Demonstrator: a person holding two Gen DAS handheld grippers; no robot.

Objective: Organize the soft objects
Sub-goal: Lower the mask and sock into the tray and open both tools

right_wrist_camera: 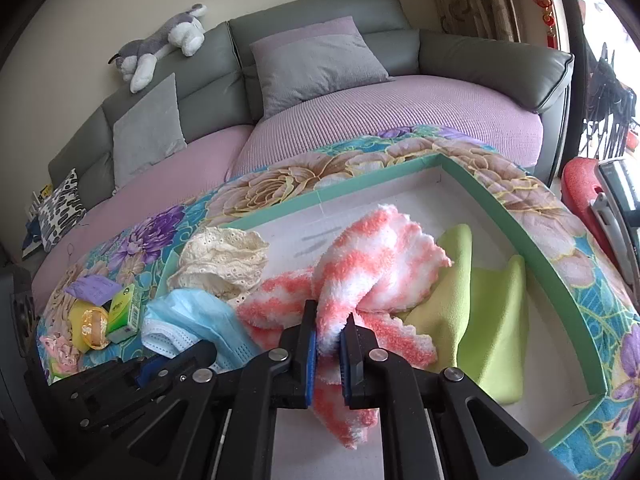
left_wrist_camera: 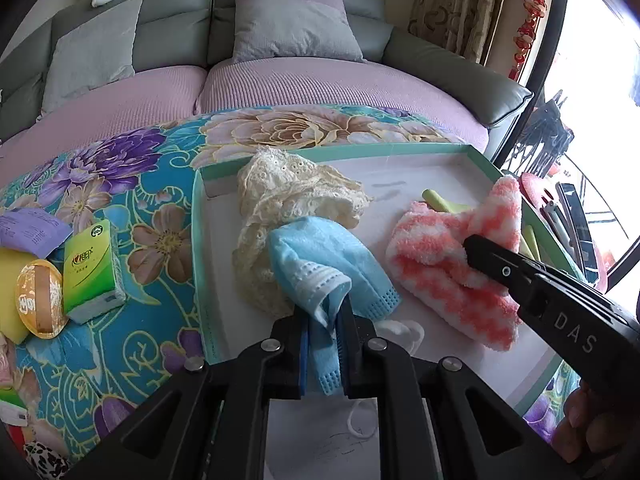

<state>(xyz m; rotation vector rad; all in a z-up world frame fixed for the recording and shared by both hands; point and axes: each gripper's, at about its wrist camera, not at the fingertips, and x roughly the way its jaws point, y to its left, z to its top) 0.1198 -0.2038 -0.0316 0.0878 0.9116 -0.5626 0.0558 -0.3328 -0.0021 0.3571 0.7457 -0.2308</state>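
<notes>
My left gripper [left_wrist_camera: 323,336] is shut on a blue face mask [left_wrist_camera: 320,264], held over the left part of a white tray with a green rim [left_wrist_camera: 197,200]. A cream lace cloth [left_wrist_camera: 280,196] lies in the tray just behind the mask. My right gripper [right_wrist_camera: 330,340] is shut on a fluffy pink-and-white cloth [right_wrist_camera: 380,256] over the tray's middle; this cloth [left_wrist_camera: 440,264] and the right gripper [left_wrist_camera: 472,246] also show in the left wrist view. A lime green cloth [right_wrist_camera: 480,304] lies in the tray [right_wrist_camera: 516,216] at the right. The mask [right_wrist_camera: 192,320] shows left of the right gripper.
The tray rests on a floral cloth [left_wrist_camera: 120,208]. Left of the tray lie a green tissue pack [left_wrist_camera: 92,272], a yellow sponge [left_wrist_camera: 10,296], a gold round packet [left_wrist_camera: 40,300] and a purple paper [left_wrist_camera: 32,230]. A sofa with cushions [right_wrist_camera: 320,60] stands behind.
</notes>
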